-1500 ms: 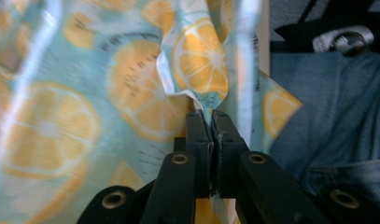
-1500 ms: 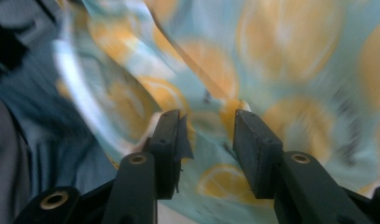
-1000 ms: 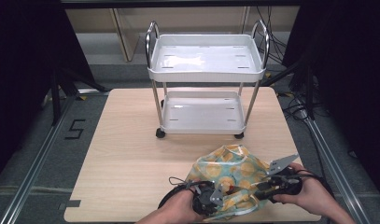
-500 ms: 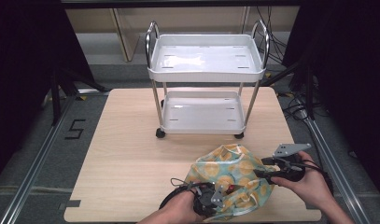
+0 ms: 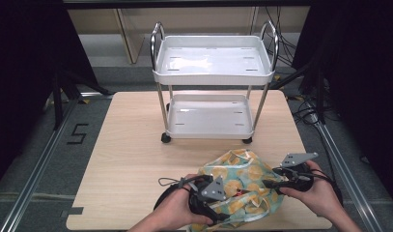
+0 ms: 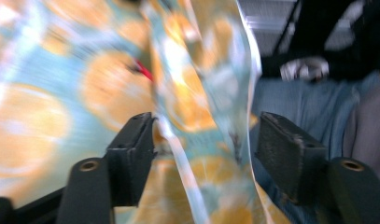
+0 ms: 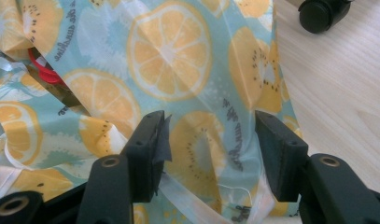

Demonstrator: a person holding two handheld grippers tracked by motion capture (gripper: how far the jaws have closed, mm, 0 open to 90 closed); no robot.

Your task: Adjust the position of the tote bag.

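Bag [image 5: 242,186] sits right between both grippers: left gripper [image 6: 204,140] just popped wide around a loose fold, right gripper [image 7: 211,149] gapes over the fabric too.

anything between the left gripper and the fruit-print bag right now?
Nothing visible. In the left gripper view the left gripper has just been opening; a fold of the fruit-print bag stands directly between its jaws, pads apart from it. In the high view it sits at the bag's near-left edge, with no other object between.
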